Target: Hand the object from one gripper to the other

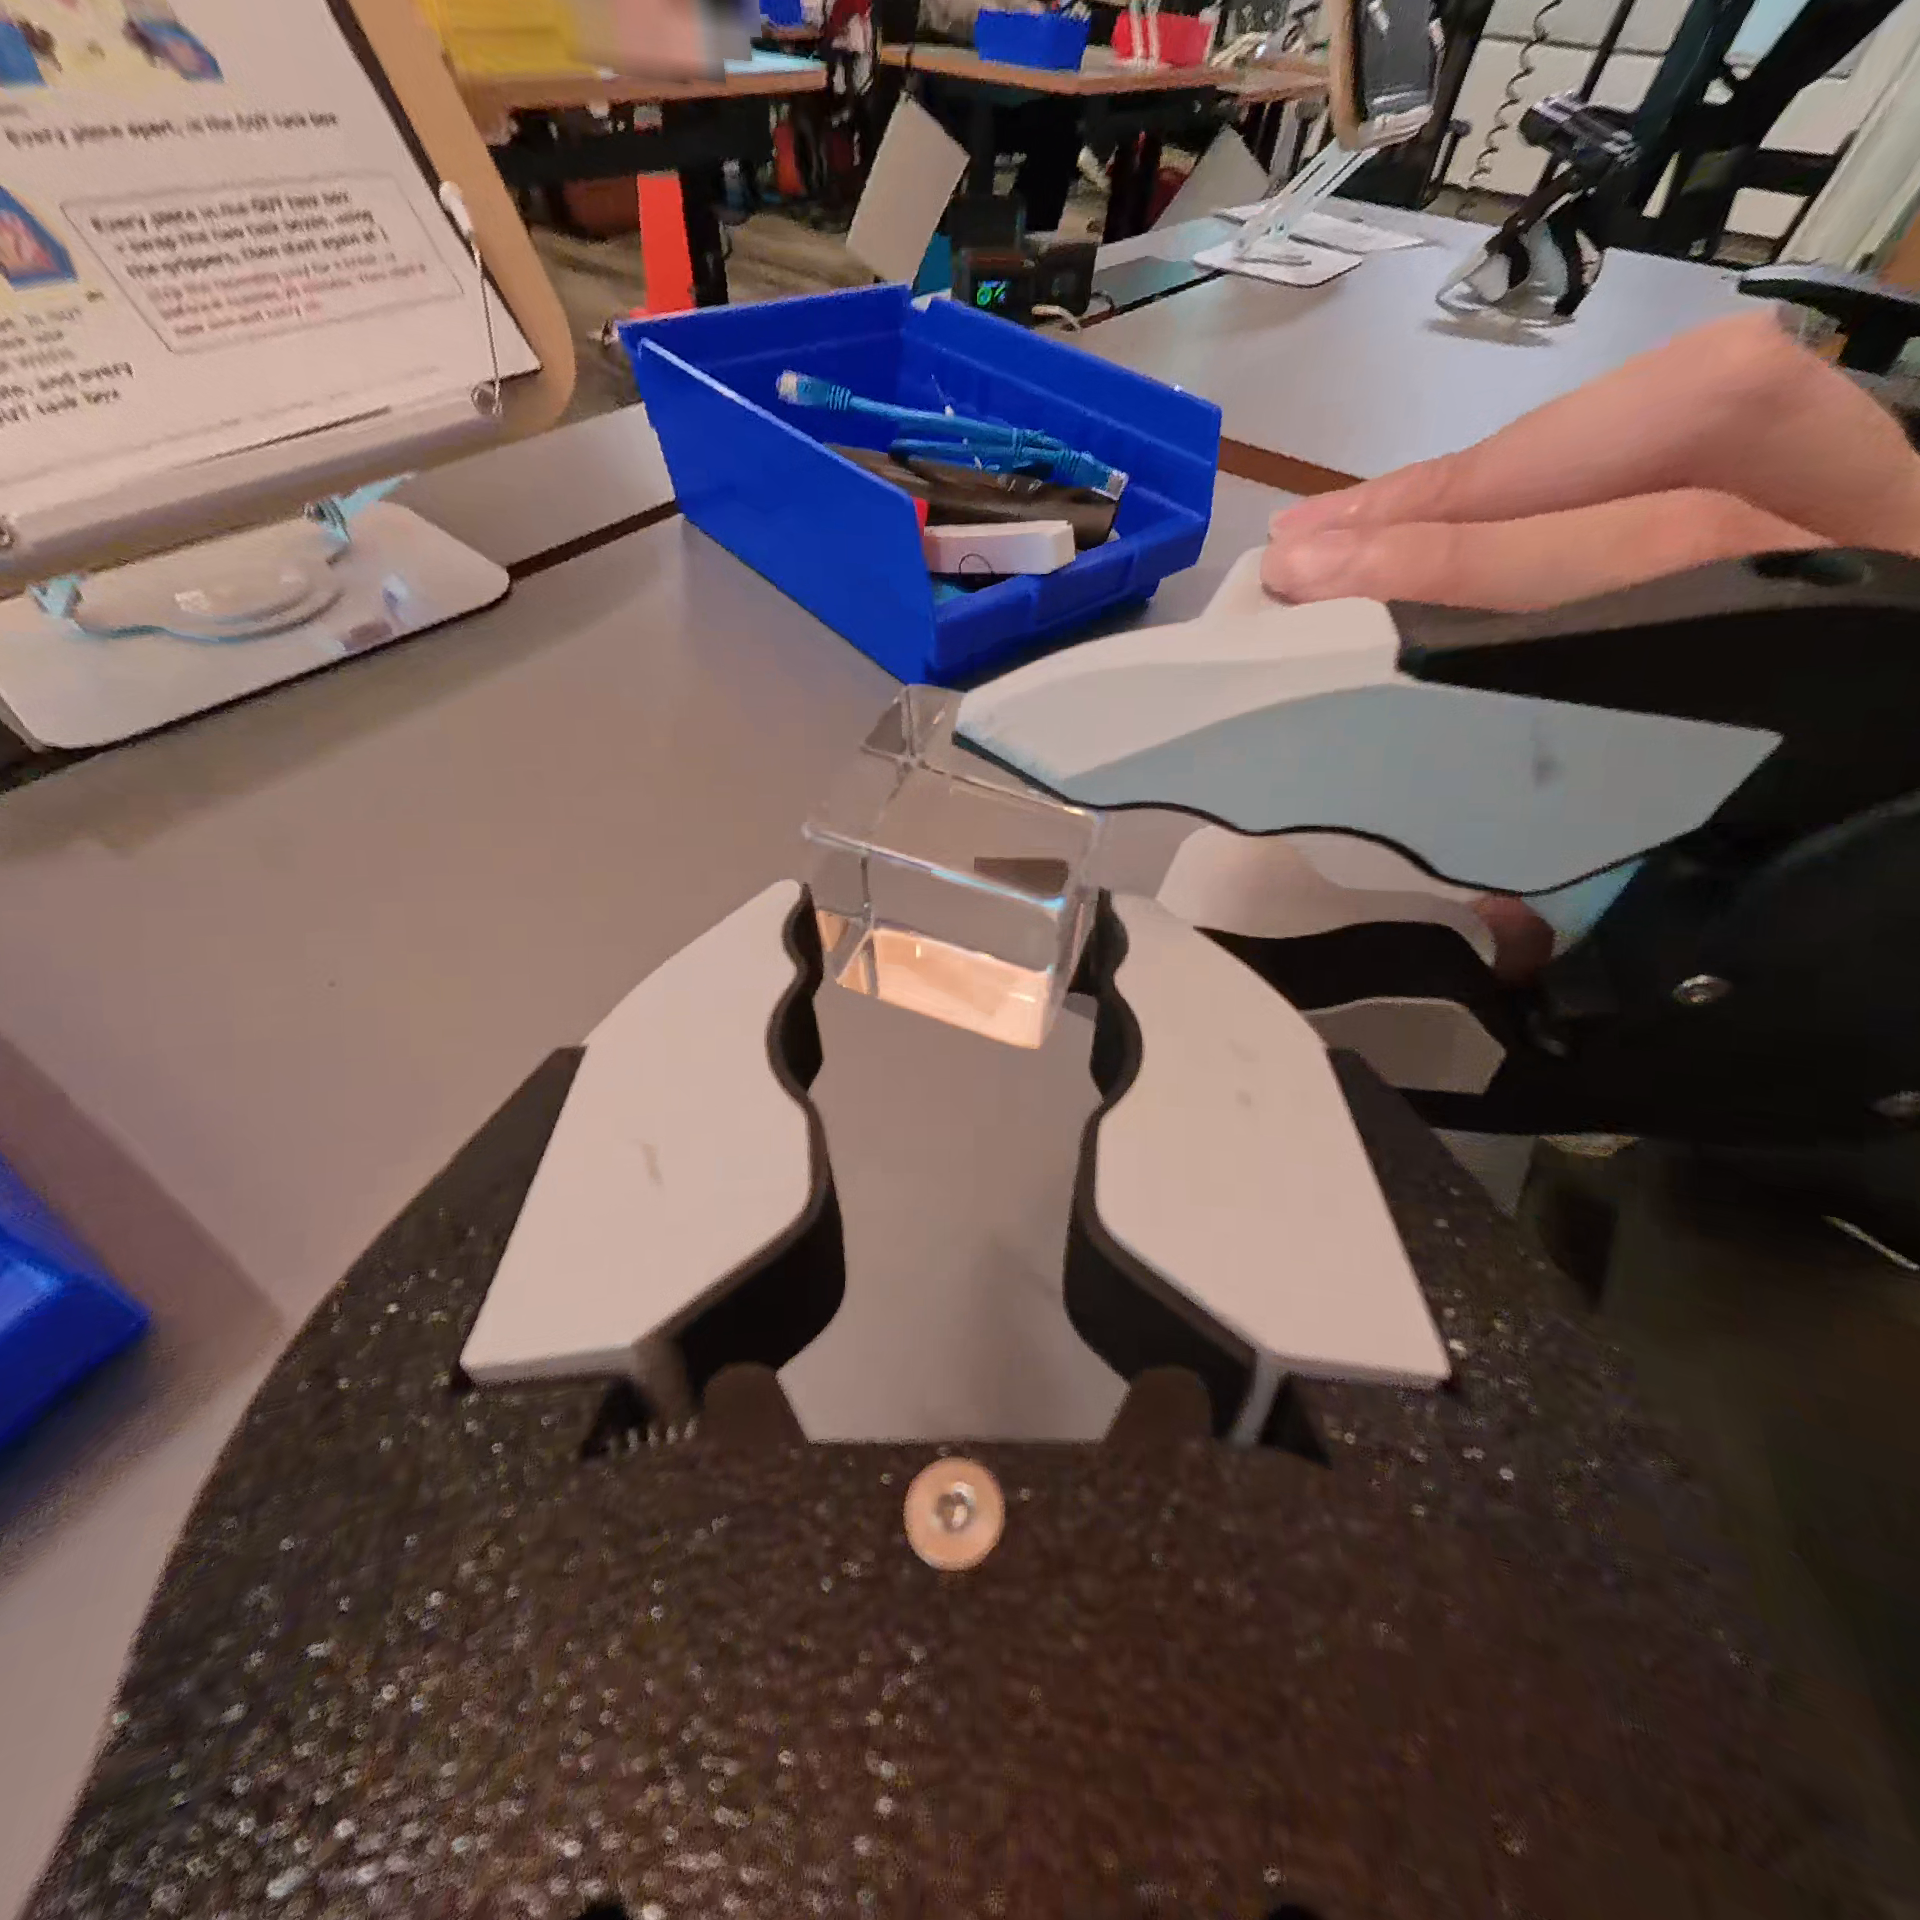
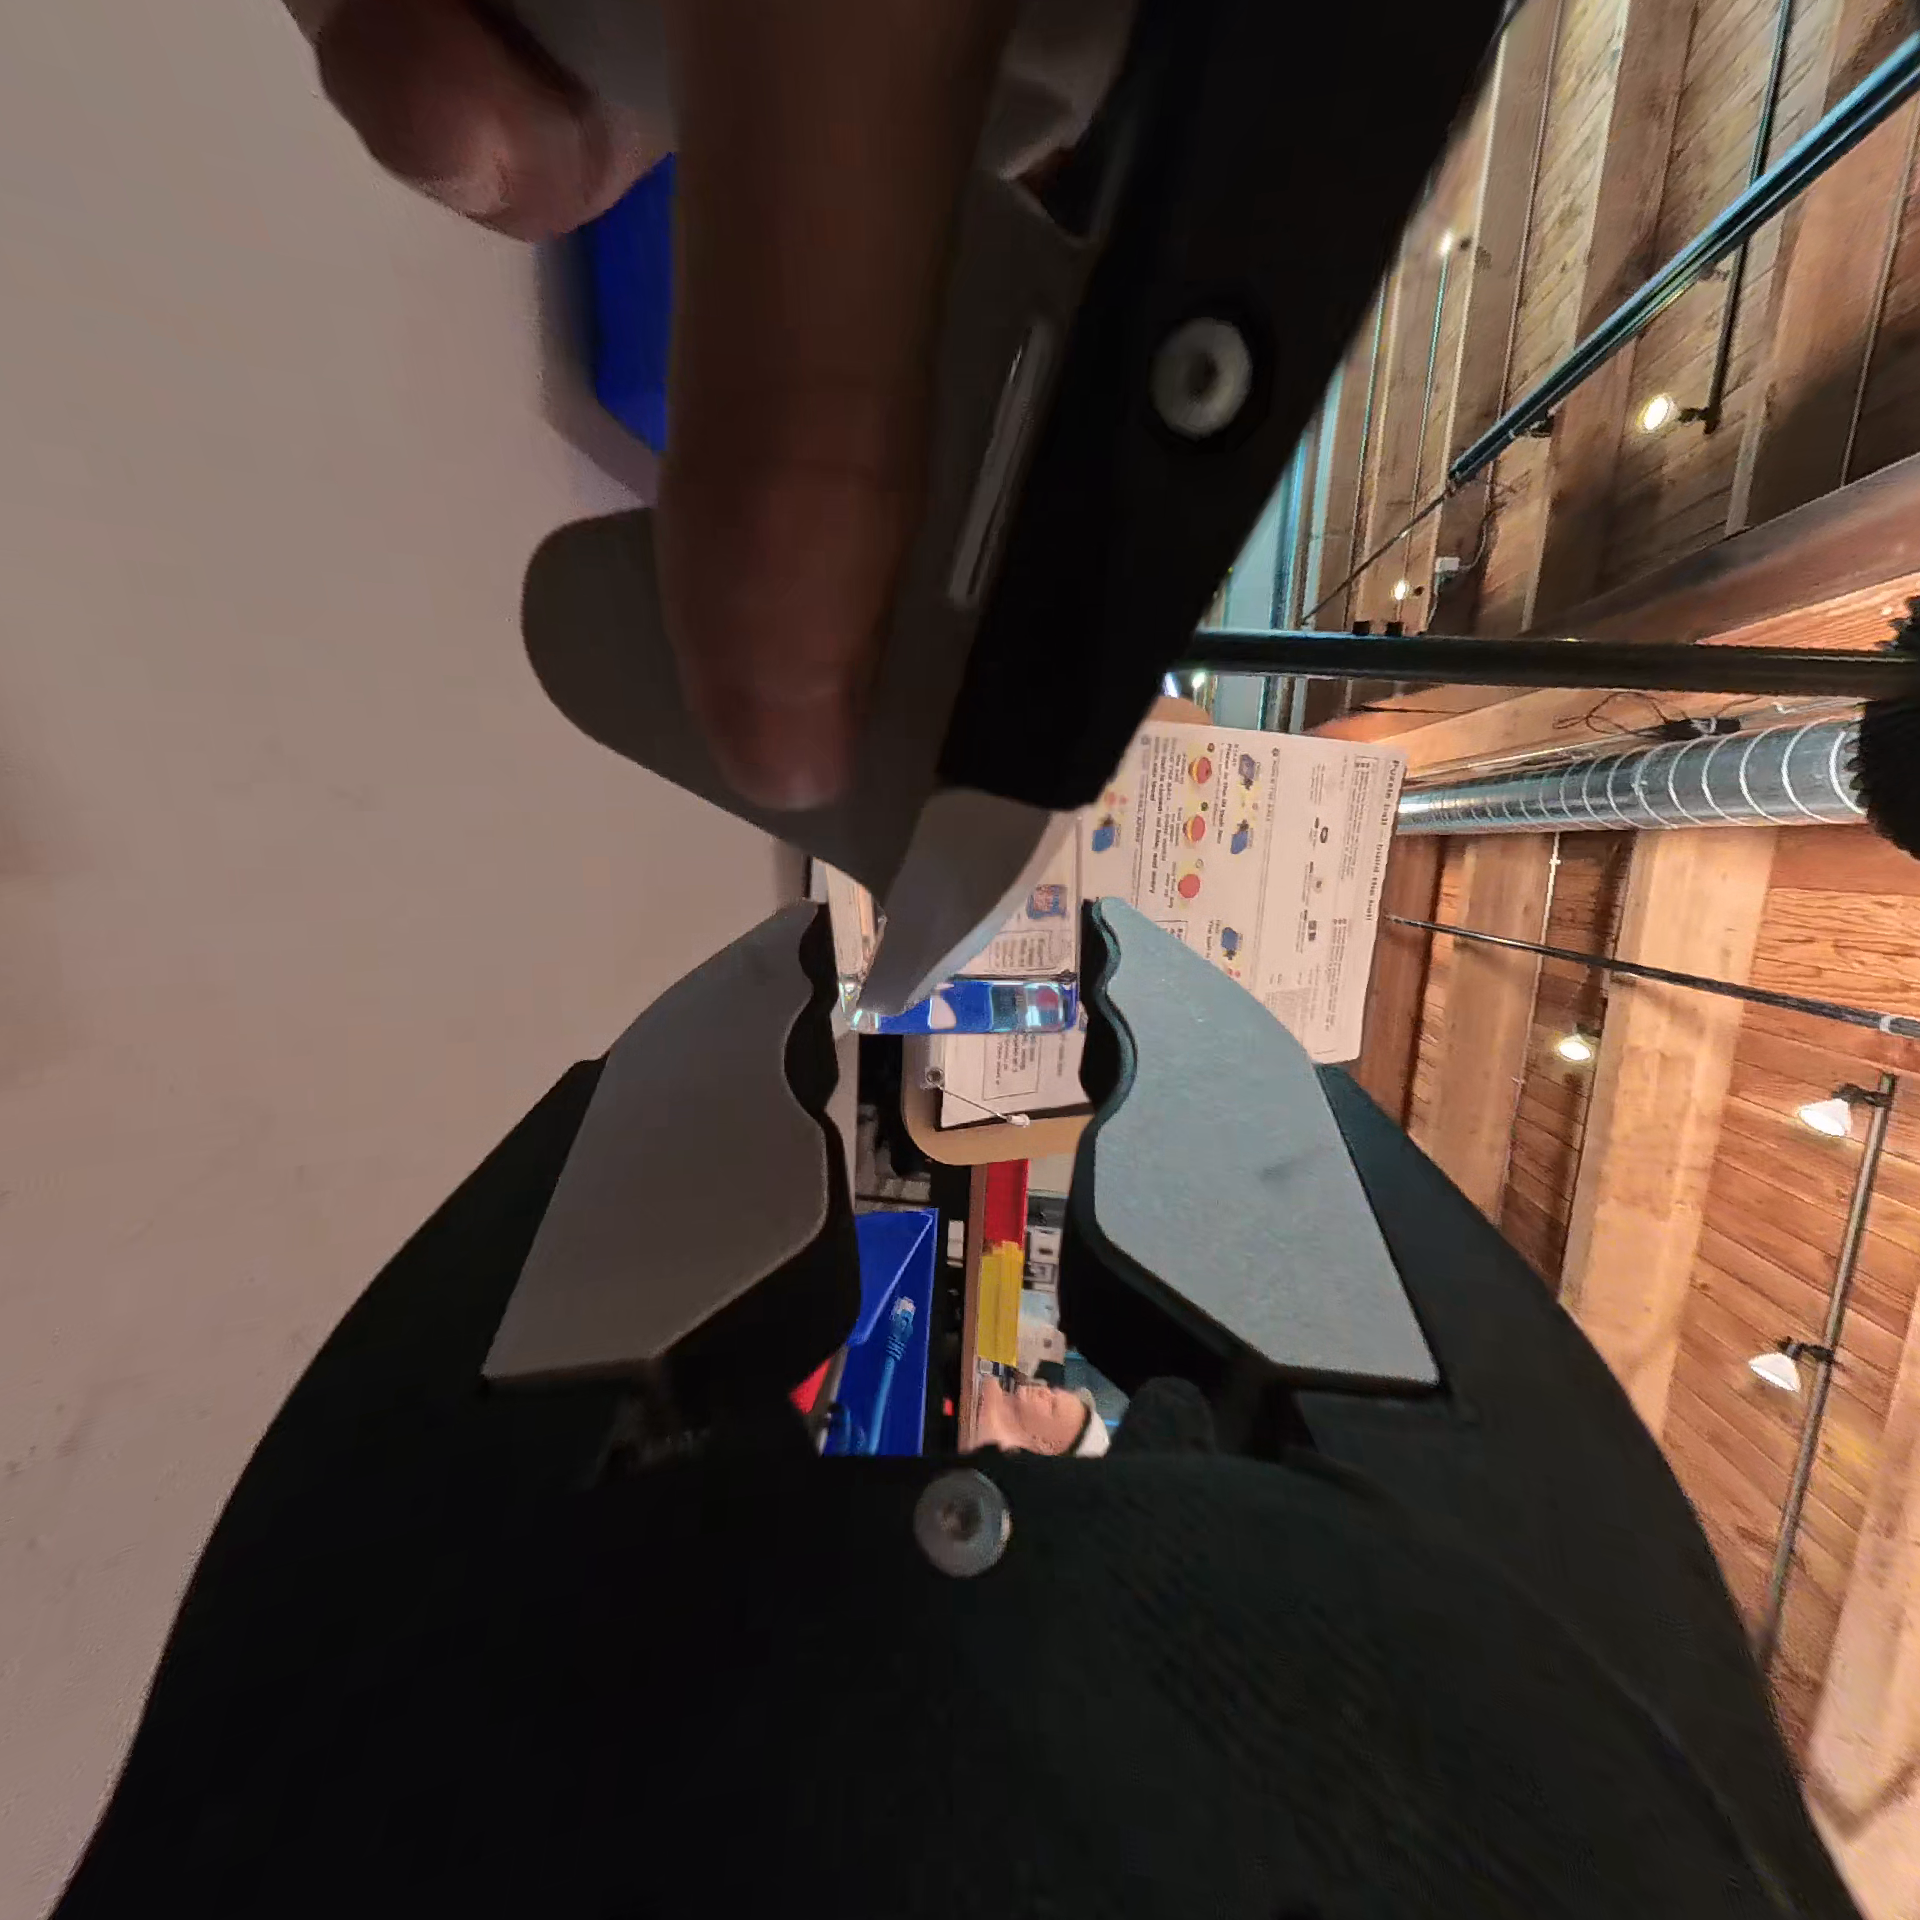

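Note:
A clear cube [image 1: 951,894] is held above the grey table [image 1: 416,883] between the tips of my left gripper [image 1: 951,914], which is shut on it. My right gripper [image 1: 1070,821] comes in from the right, turned on its side, with one finger over the cube's top and one below. In the right wrist view the cube [image 2: 966,1003] fills the gap between my right gripper's [image 2: 956,977] tips, so it looks shut on the cube too. One of the left gripper's fingers [image 2: 935,914] crosses in front of the cube from above.
A blue bin [image 1: 831,499] with a blue cable [image 1: 935,426] and small parts stands behind the cube. An instruction sheet on a stand [image 1: 208,260] is at the back left. Another blue bin [image 1: 52,1320] is at the left edge. A hand [image 1: 1558,499] holds the right gripper. The tips of both grippers are at nearly the same place.

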